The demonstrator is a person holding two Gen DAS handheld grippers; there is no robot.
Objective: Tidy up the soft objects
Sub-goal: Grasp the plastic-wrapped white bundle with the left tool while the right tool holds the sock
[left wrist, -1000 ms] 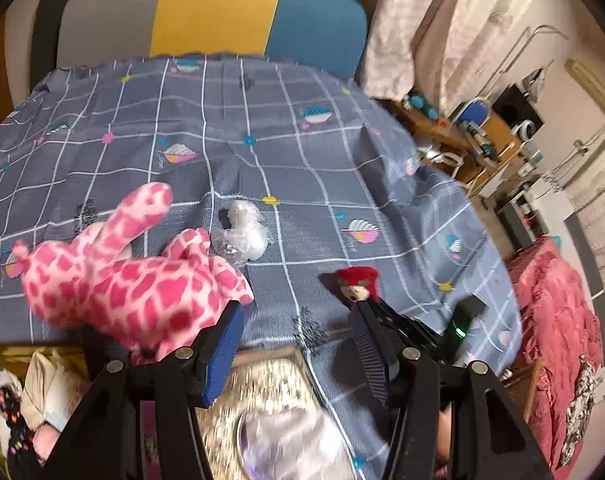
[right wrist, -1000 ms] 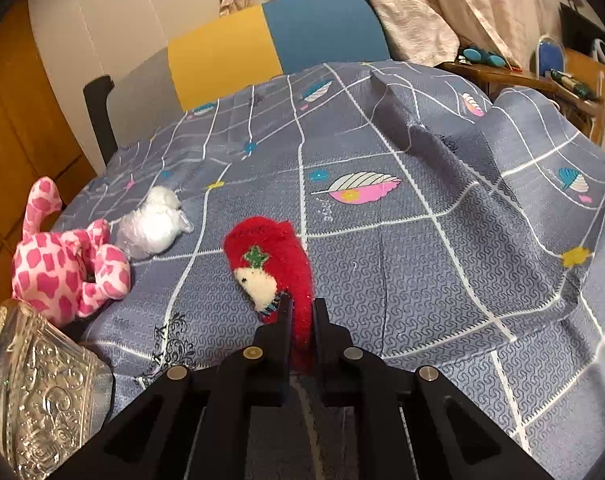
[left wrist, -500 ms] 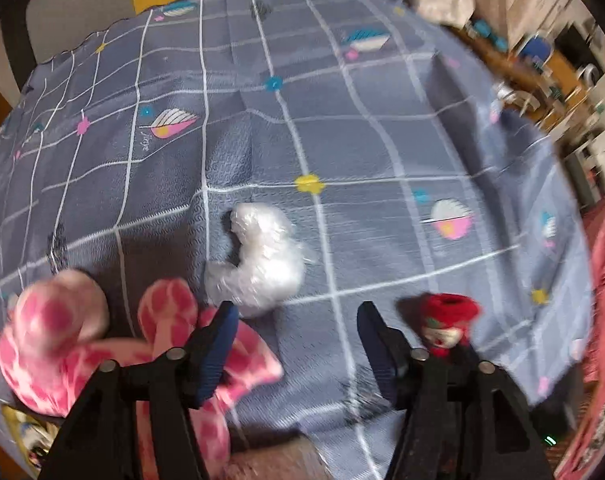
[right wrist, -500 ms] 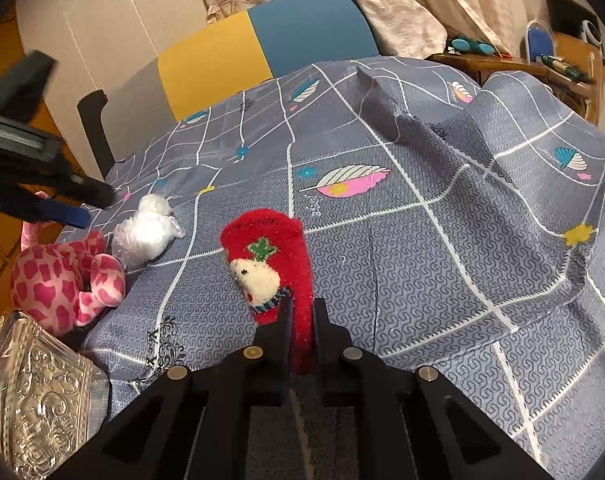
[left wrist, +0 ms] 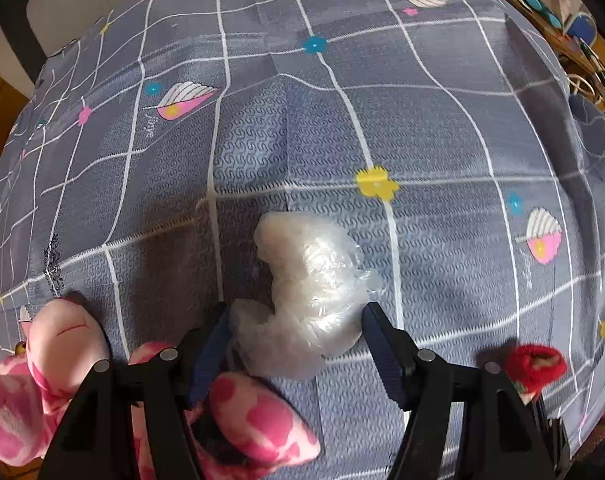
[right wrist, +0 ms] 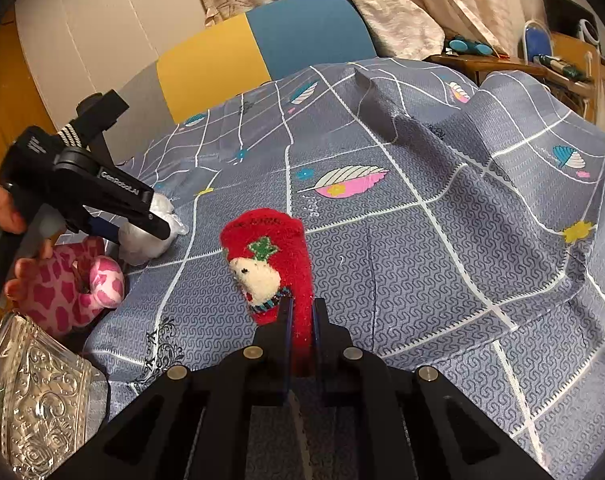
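White plastic-wrapped toy (left wrist: 306, 300) beside pink spotted plush (left wrist: 30, 396); red sock (right wrist: 276, 268) upright on cloth.

Left claw wide and opening, right claw pinched tight

The left claw (left wrist: 296, 330) pointed steeply down at the lower middle of its own view, its jaws opening, with the white plastic-wrapped bundle (left wrist: 310, 292) between the blue pads and no squeeze visible. In the right wrist view a hand (right wrist: 6, 216) at the left edge gripped its handle. The right claw (right wrist: 300, 320) sat at the lower centre of its view, angled downward, jaws clamped on the red sock (right wrist: 274, 256).
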